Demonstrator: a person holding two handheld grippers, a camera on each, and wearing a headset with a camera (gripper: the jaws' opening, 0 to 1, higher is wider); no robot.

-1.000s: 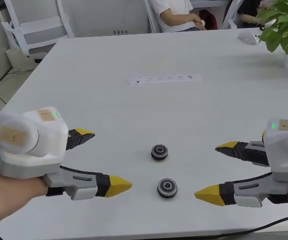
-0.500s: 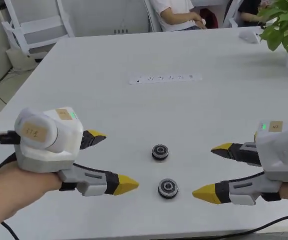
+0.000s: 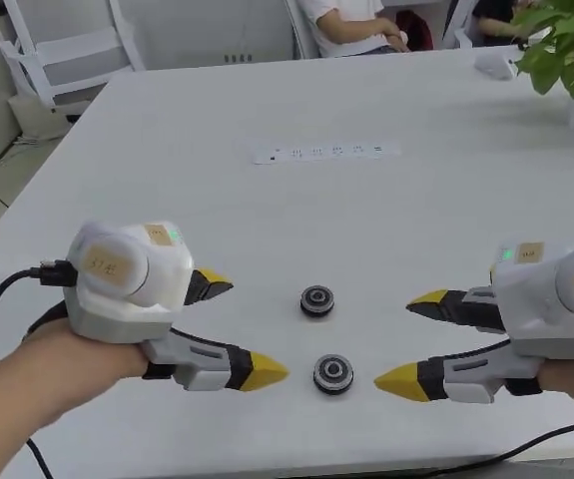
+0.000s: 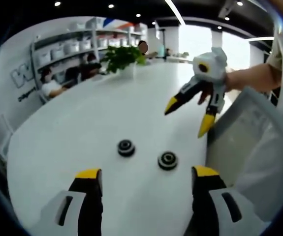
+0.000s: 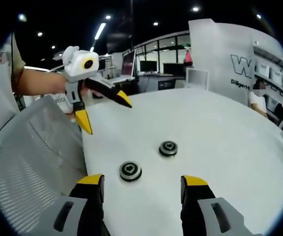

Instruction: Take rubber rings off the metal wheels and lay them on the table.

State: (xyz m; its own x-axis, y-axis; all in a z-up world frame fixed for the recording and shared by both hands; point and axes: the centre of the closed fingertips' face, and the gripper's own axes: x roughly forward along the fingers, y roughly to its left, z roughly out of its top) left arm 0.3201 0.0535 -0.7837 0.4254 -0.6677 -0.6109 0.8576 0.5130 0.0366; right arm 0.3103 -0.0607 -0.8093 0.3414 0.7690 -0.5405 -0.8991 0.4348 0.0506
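Wheels lie on the counter (image 3: 267,220) between the claws: near wheel (image 3: 333,373) right between the yellow tips, far wheel (image 3: 316,300) just beyond it. Left claw (image 3: 255,327) and right claw (image 3: 396,341) gape wide, empty. Best, I judge: pin the near wheel with one claw, pinch only its rubber ring (image 3: 318,375) with the other, and peel upward.

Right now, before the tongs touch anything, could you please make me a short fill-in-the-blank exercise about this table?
The table holds ___ wheels, the near wheel and the far wheel.
The left tongs and the right tongs are both ___.
The near wheel lies ___ the two tongs.
The plant has ___ leaves.
Missing words: two; open; between; green.
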